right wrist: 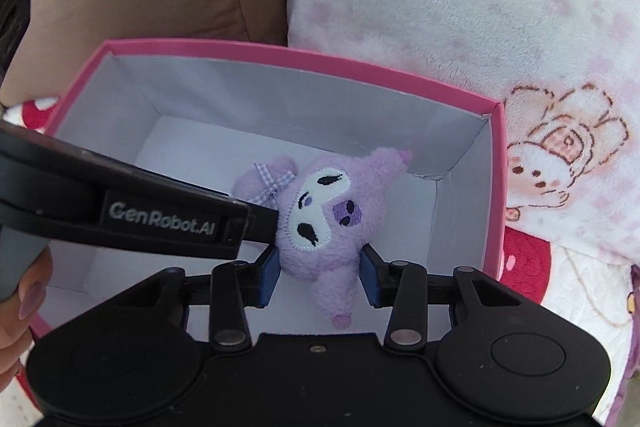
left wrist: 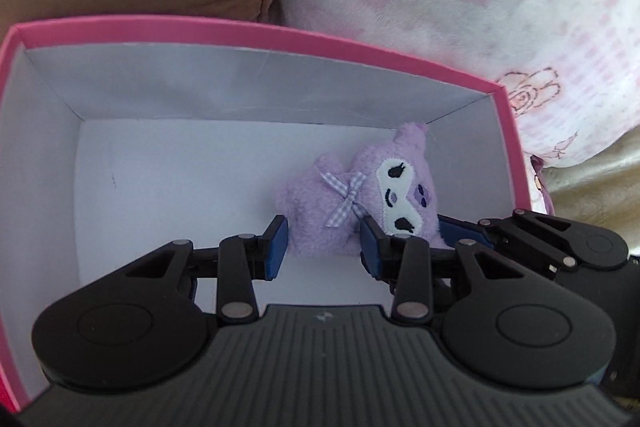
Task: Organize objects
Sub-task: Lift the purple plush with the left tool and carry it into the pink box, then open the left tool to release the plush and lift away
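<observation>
Inside pink box (right wrist: 494,187): purple plush toy (right wrist: 324,215), lying face-up on white floor.
Left hand-held gripper (left wrist: 322,245): jaws parted, holding nothing.
Right hand-held gripper (right wrist: 318,277): jaws parted, flanking plush, grip uncertain.

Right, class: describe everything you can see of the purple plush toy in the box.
The purple plush toy is fuzzy lilac fabric with a stitched white face patch, black eyes, a darker purple patch and a gingham bow. It lies on the white floor of the pink box, toward its right side. Both open grippers, left and right, straddle it.
</observation>
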Demonstrator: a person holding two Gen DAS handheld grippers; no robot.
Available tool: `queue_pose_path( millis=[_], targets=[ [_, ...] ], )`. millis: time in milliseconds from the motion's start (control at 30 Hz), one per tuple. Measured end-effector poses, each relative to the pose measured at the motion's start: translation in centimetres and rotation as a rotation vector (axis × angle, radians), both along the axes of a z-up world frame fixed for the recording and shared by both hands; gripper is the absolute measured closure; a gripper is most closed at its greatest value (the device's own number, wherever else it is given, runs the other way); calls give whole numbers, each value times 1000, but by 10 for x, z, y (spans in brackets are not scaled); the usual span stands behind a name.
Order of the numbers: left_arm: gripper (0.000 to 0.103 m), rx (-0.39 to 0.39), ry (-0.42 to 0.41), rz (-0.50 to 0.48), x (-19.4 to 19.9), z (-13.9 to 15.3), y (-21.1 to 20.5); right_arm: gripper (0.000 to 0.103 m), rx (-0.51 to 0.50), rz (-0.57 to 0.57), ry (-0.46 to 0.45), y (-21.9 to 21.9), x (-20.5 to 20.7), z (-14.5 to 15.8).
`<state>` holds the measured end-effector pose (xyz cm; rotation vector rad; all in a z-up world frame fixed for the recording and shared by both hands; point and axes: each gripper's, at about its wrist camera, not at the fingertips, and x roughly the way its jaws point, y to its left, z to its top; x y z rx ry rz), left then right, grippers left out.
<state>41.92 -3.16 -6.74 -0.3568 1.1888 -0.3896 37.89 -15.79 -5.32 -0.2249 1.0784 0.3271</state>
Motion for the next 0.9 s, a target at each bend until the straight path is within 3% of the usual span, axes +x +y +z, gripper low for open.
queue_pose_path(
  millis=[200, 533, 767, 833, 900],
  targets=[
    [73, -12, 38, -8, 7, -13, -6, 56, -99, 67, -20, 14, -2, -10],
    [72, 24, 30, 14, 9, -20, -22, 58, -174, 83, -52, 21, 0, -16],
    [71, 75, 21, 11, 10, -20, -41, 59, -94, 108, -97, 12, -19, 10],
    [71, 83, 17, 8, 11, -20, -47, 68, -69, 114, -98, 8, -24, 15],
    [71, 87, 15, 5, 11, -19, -54, 71, -55, 104, -91, 3, -25, 16]
  ],
)
